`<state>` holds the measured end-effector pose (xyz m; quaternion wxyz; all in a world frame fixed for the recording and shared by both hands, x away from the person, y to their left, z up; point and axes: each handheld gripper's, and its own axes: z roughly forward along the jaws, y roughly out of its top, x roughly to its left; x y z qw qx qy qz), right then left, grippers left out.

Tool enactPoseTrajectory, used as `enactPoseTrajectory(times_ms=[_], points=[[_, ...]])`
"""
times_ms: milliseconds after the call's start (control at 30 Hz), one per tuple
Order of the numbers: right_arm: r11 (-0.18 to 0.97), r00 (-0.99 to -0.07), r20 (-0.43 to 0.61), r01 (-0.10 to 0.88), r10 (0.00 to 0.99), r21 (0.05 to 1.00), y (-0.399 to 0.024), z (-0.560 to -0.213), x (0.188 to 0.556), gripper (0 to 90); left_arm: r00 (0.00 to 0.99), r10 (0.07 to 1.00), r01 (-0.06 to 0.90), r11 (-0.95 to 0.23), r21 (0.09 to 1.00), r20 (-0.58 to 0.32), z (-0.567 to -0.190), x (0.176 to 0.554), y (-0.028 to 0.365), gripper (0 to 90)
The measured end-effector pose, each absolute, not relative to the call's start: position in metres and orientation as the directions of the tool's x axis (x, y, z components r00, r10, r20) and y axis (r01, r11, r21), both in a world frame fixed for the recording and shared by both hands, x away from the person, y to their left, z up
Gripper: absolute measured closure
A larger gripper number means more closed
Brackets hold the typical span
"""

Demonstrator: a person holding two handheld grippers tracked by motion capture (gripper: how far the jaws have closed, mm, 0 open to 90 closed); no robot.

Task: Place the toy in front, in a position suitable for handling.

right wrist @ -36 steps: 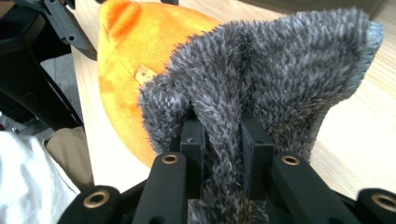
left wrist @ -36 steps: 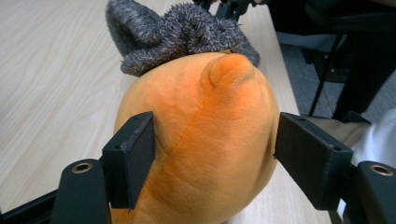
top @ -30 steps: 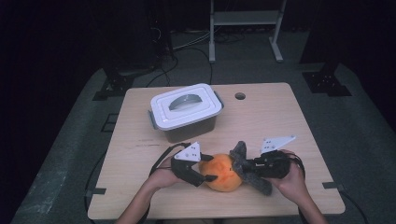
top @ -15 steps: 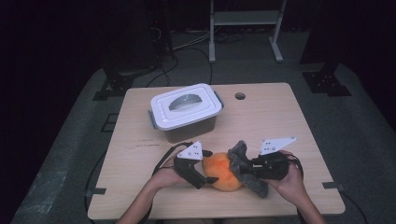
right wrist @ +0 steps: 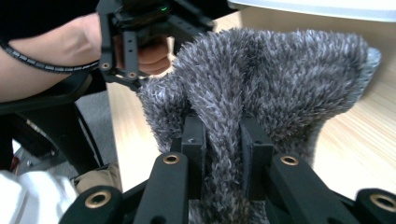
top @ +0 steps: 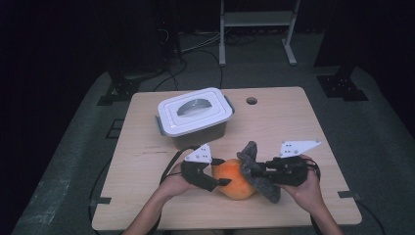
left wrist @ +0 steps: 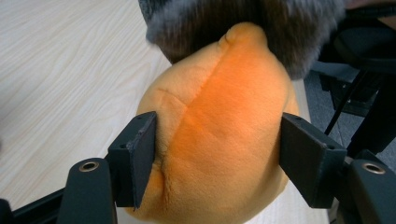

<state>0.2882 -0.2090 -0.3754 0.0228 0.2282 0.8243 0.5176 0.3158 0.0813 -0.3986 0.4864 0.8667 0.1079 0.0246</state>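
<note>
An orange plush ball [top: 235,177] lies near the table's front edge, with a grey furry piece [top: 250,156] draped over its right side. My left gripper [top: 224,171] comes in from the left; its jaws have just been closing and now press on both sides of the orange plush [left wrist: 219,130]. Grey fur [left wrist: 243,23] lies beyond it. My right gripper [top: 259,171] is shut on a fold of the grey fur [right wrist: 280,79], pinched between its two pads [right wrist: 201,140]. The left gripper [right wrist: 135,42] and its hand show behind the fur.
A grey lidded plastic box [top: 193,115] stands at the middle back of the wooden table [top: 293,122]. A round cable hole [top: 251,101] sits to its right. Black stands and cables lie on the dark floor behind.
My right gripper has lifted slightly with the grey fur in it. The left hand has stayed beside the orange plush.
</note>
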Motion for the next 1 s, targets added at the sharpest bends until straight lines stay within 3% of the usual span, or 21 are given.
enactPoseTrajectory(times_ms=[133,300,433,733,1000], points=[[0.417,-0.898,0.168,0.346,0.407,0.841,-0.202,-0.384,0.288,74.2,0.977,0.201,0.168,-0.485,0.858,-0.078,-0.401,0.316,0.081,28.2],[0.399,-0.882,0.195,0.379,0.430,0.835,-0.212,-0.392,0.294,74.2,0.976,0.205,0.169,-0.476,0.863,-0.077,-0.409,0.319,0.077,9.8],[0.401,-0.873,0.218,0.405,0.436,0.822,-0.219,-0.398,0.299,74.1,0.973,0.202,0.193,-0.461,0.866,-0.110,-0.419,0.323,0.074,2.6],[0.404,-0.862,0.235,0.431,0.450,0.807,-0.223,-0.403,0.302,73.8,0.961,0.208,0.255,-0.419,0.872,-0.182,-0.430,0.329,0.076,2.2],[0.395,-0.857,0.246,0.440,0.452,0.806,-0.226,-0.404,0.304,73.5,0.958,0.227,0.258,-0.417,0.871,-0.175,-0.430,0.327,0.072,2.4]])
